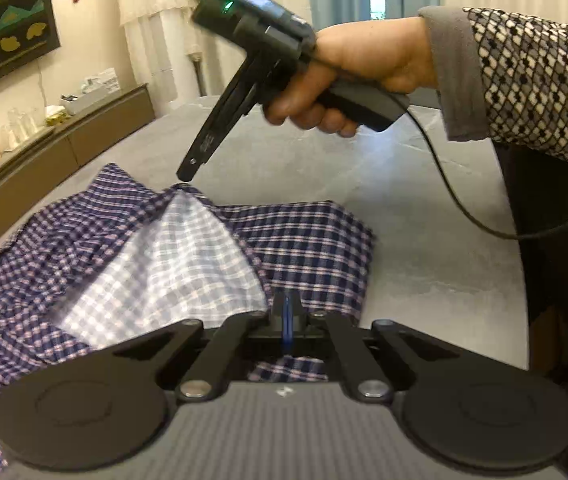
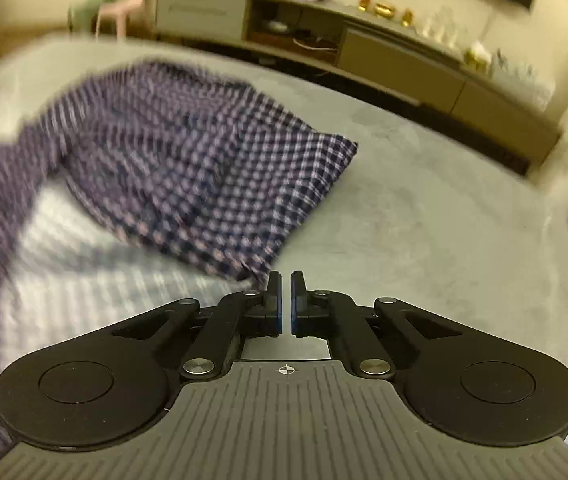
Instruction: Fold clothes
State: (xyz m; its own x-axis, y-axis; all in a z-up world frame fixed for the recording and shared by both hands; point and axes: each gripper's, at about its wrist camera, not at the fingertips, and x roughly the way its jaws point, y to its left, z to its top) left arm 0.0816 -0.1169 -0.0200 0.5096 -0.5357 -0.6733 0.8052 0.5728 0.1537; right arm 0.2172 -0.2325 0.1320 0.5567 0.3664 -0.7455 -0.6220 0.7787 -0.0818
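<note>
Left gripper (image 1: 287, 314) fingers clenched on plaid shirt (image 1: 308, 236) edge. Right gripper (image 2: 286, 304) fingers nearly closed, apparently empty; blurred. Risk: hem slipping, fold collapsing on bench (image 1: 424, 216).

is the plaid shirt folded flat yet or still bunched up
Still bunched up. The plaid shirt lies rumpled on the grey table, one flap turned over showing its pale inside, its peak right at the right tool.

checked shirt (image 1: 296, 236) | navy-white | rumpled, pale lining exposed | on table
</note>
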